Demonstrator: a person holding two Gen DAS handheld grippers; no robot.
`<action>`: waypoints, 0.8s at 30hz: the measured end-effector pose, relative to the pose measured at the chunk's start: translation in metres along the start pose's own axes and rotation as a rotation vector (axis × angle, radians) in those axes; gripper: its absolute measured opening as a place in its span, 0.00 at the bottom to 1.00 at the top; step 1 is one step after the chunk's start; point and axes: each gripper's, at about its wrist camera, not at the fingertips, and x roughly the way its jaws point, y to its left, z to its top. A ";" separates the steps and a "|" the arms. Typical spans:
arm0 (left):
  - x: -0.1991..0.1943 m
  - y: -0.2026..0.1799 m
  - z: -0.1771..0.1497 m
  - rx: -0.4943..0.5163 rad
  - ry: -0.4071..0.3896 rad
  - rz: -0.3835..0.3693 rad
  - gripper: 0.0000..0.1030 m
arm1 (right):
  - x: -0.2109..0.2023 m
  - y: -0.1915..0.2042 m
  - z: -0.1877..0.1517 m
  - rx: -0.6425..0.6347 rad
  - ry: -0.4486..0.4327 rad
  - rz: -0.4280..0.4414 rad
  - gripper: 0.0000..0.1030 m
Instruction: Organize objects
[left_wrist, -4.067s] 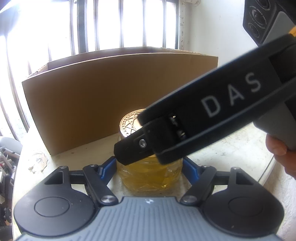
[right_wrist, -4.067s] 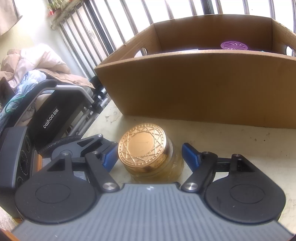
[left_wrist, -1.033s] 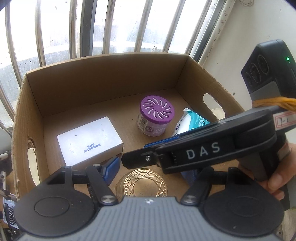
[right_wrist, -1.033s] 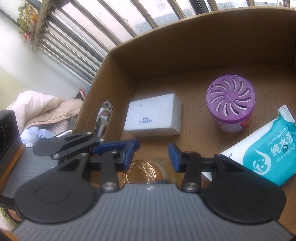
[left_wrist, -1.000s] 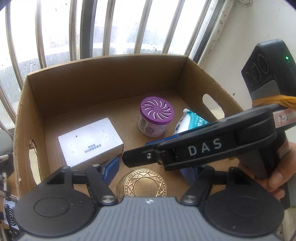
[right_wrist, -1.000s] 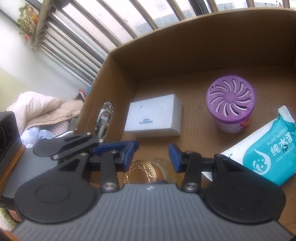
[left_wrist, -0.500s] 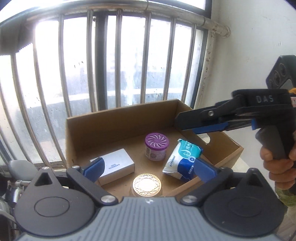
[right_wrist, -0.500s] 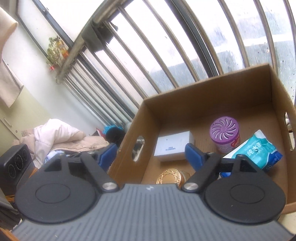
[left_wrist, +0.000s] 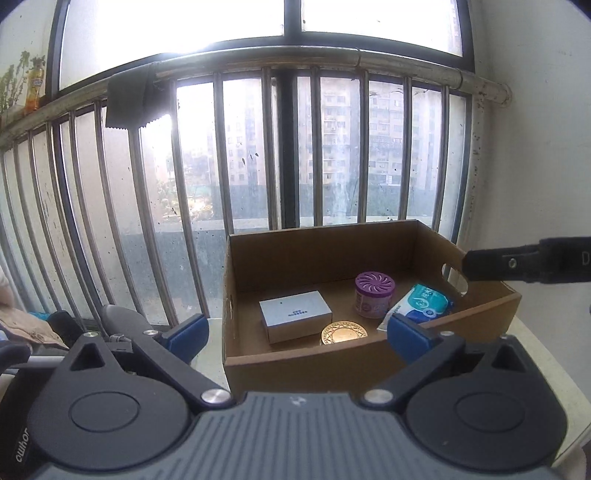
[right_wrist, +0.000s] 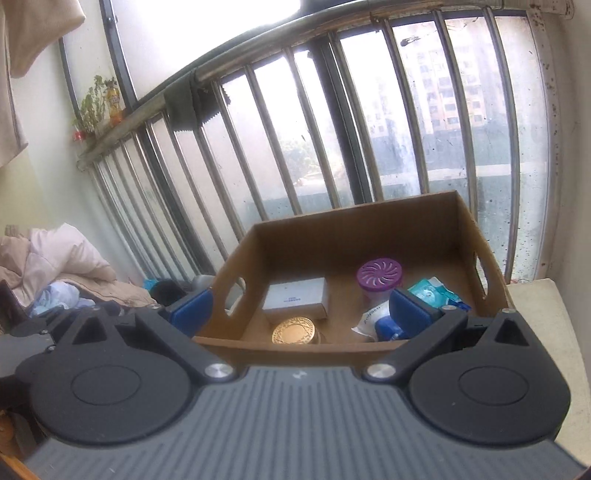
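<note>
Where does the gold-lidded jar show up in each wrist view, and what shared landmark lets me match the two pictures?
Left wrist view: the gold-lidded jar sits low in the middle, inside the cardboard box by its near wall.
Right wrist view: the jar is just left of the middle, again by the near wall.
Shared landmark: the white box lies just behind the jar and slightly to its left in both.

A pale tabletop (left_wrist: 546, 354) carries 1 cardboard box (left_wrist: 332, 363)

Jar (left_wrist: 345, 332) released; both tongs withdrawn.
</note>
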 end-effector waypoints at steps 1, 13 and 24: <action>0.002 0.001 -0.001 -0.005 0.011 -0.013 1.00 | -0.002 0.004 -0.005 -0.023 -0.001 -0.025 0.99; 0.025 -0.004 -0.018 -0.054 0.060 0.026 1.00 | -0.013 0.030 -0.053 -0.224 -0.023 -0.340 0.99; 0.042 -0.001 -0.019 -0.098 0.099 0.025 1.00 | 0.006 0.004 -0.057 -0.111 0.015 -0.337 0.99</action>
